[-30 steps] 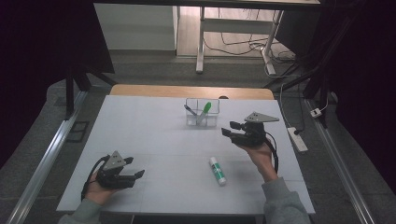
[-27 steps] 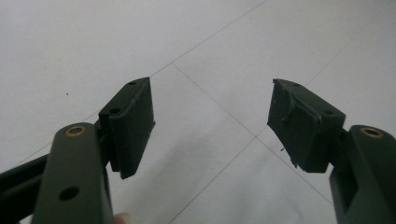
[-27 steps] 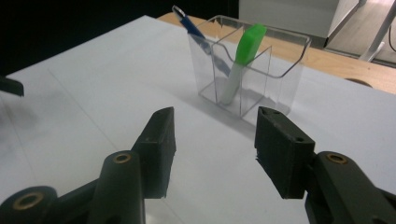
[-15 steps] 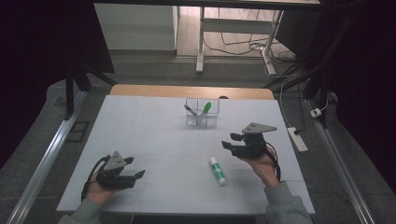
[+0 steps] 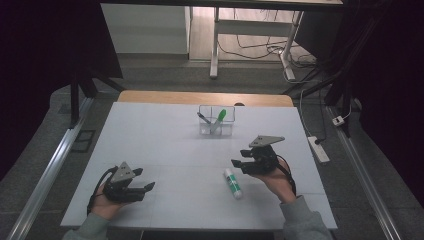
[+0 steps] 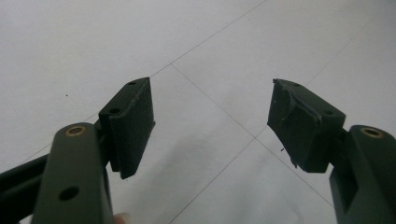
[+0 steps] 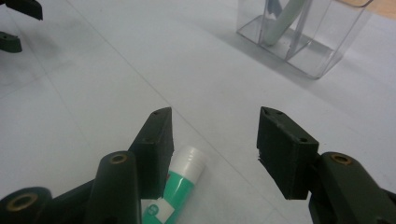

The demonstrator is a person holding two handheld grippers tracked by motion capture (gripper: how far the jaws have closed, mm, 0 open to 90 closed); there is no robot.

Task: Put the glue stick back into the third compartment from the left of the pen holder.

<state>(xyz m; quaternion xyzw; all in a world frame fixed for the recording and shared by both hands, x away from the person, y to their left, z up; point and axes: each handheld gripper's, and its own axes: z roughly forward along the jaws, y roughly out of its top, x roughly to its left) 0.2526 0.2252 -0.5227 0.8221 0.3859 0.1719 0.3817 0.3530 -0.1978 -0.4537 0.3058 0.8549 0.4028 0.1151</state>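
Green-white glue stick (image 7: 175, 189) lies just below open right gripper (image 7: 212, 140), untouched.

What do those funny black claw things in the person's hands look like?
Both are black. The left gripper and the right gripper each carry a grey three-cornered plate on top and trail a black cable. Their fingers are flat ridged blocks on arms with brass-coloured rivets. The person wears grey sleeves.
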